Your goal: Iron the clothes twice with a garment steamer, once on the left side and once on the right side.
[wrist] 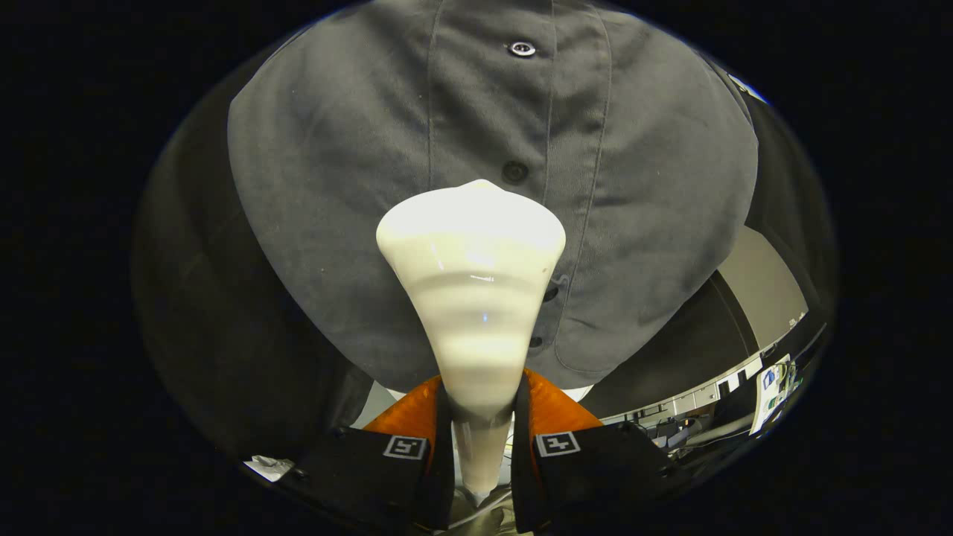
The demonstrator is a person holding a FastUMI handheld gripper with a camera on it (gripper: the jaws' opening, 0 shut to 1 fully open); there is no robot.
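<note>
Both fingers [447, 439] of the gripper [481, 447] press on the narrow handle of the garment steamer [472, 298], one on each side, holding it clamped between them. Steamer is cream, glossy, flaring to a wide head beyond the fingers. Head sits against or just in front of the grey shirt [357, 186]; contact cannot be told. Steamer head covers part of the shirt's button placket [581, 186]; one dark button [514, 172] just above the head, a lighter button [522, 49] further up. Shirt hangs in front of dark booth cloth [201, 313]. Right of the steamer, below the shirt hem, a pale wall [763, 286] and cluttered desks [692, 424], small and blurred.
</note>
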